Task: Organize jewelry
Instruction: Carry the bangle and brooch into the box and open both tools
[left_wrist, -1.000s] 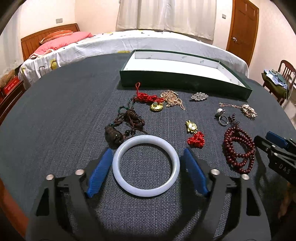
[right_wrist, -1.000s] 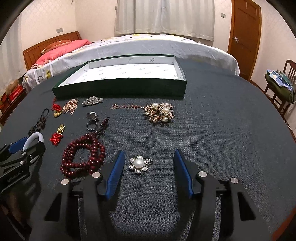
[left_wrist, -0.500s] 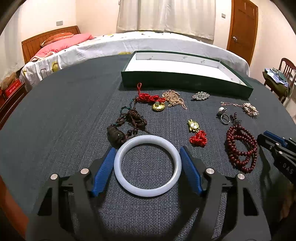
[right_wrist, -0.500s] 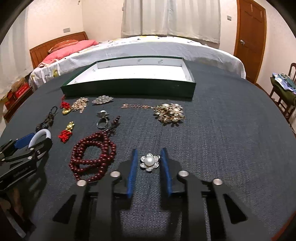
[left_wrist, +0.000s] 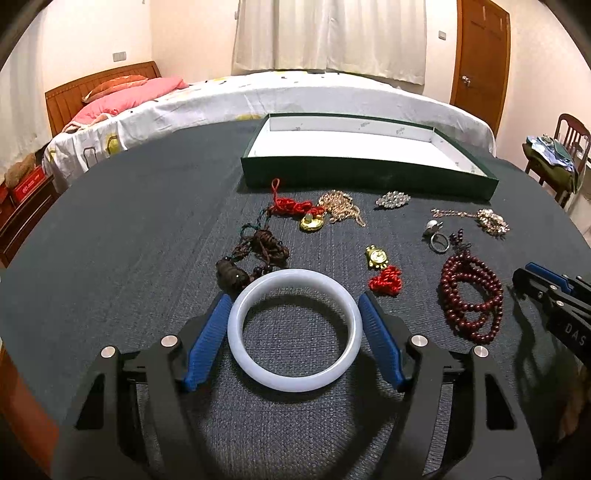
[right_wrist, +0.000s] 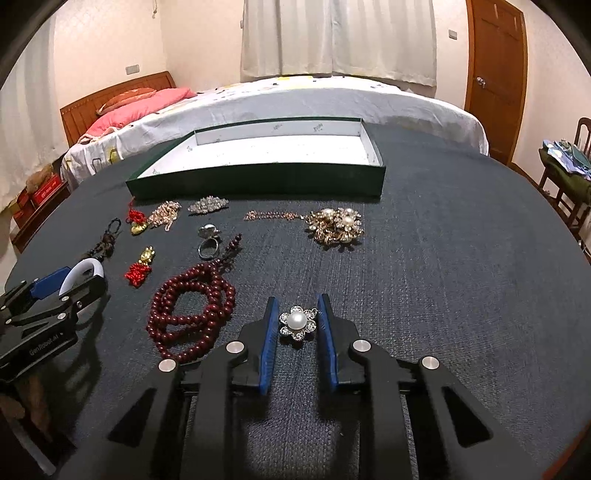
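A pale white bangle (left_wrist: 293, 382) lies flat on the dark cloth table. My left gripper (left_wrist: 293, 300) is shut on it, with a blue pad against each outer side. A small pearl flower brooch (right_wrist: 297, 322) sits between the blue pads of my right gripper (right_wrist: 297, 300), which is shut on it at table level. The right wrist view shows the left gripper (right_wrist: 48, 291) at the far left with the bangle (right_wrist: 79, 269) in it. The right gripper (left_wrist: 546, 284) shows at the right edge of the left wrist view. An open green box (left_wrist: 369, 173) with a white lining stands behind the jewellery.
Between the grippers lie a dark red bead bracelet (right_wrist: 192, 314), a ring (right_wrist: 208, 249) and a gold charm on a red knot (left_wrist: 382, 269). A brown cord piece (left_wrist: 255, 254), chains and a crystal brooch (left_wrist: 392, 199) lie near the box. A pearl cluster brooch (right_wrist: 336, 225) sits further right.
The left jaws narrowed until the pads met the bangle. The right jaws closed from wide apart onto the pearl brooch. Both hands stayed in place.
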